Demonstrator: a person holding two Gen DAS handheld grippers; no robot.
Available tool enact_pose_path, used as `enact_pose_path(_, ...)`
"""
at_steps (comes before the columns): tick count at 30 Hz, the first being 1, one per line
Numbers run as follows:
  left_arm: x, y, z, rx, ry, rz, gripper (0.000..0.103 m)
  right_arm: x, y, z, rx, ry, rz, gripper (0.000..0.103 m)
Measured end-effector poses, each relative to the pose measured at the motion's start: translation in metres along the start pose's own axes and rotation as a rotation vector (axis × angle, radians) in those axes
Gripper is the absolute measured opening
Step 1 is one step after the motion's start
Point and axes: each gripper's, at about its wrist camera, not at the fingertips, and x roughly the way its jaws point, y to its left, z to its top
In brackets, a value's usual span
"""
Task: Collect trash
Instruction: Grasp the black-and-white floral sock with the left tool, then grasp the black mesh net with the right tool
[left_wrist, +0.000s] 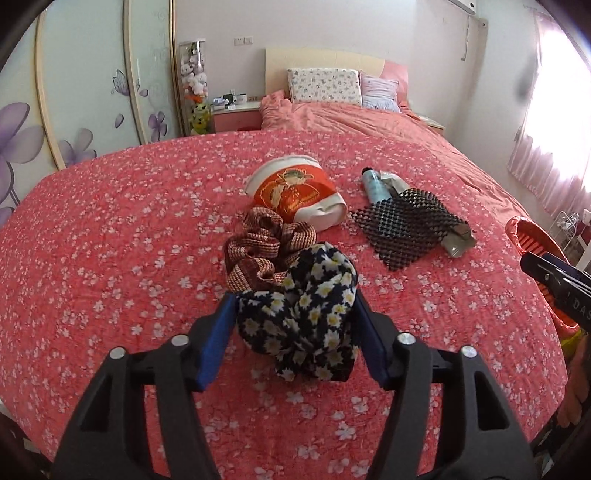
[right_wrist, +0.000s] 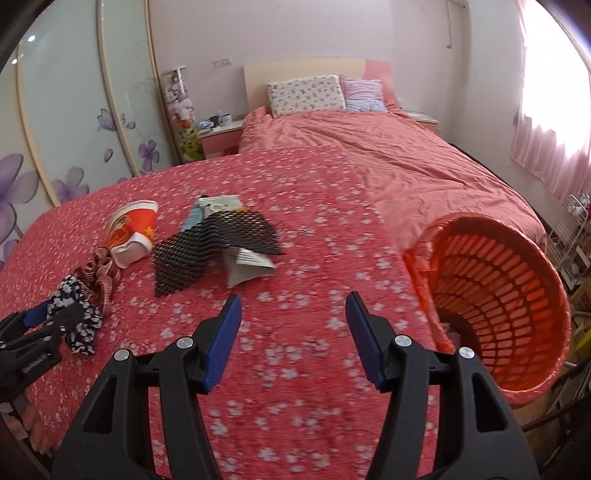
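While right tongs (right_wrist: 293, 332) gape, left tongs (left_wrist: 295, 325) clasp daisy cloth (left_wrist: 299, 314).

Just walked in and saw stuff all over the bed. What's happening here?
A person with a gripper in each hand is collecting trash off the bed. The left gripper is closed around a daisy-print cloth. The right gripper hangs open and empty beside the orange basket. A cup, a checked cloth, a black mesh and a tube lie on the bed.
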Motion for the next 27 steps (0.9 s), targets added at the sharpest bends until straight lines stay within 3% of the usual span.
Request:
enact_pose_path(5, 0.011, 0.0, 0.002, -0.004, 0.017, -0.019, 0.021, 0.008, 0.01, 0.0, -0.004, 0.011, 0.01, 0.059)
enact_pose_path(12, -0.019, 0.029, 0.024, -0.057, -0.066, -0.052, 0.018, 0.022, 0.028, 0.014, -0.001, 0.01, 0.051, 0.056)
enact_pose_path(19, -0.029, 0.072, 0.049, -0.122, -0.122, 0.036, 0.018, 0.045, 0.069, 0.028, -0.043, 0.034, 0.158, 0.042)
enact_pose_path(27, -0.012, 0.099, 0.051, -0.153, -0.094, 0.056, 0.019, 0.091, 0.08, 0.039, -0.078, 0.12, 0.074, 0.039)
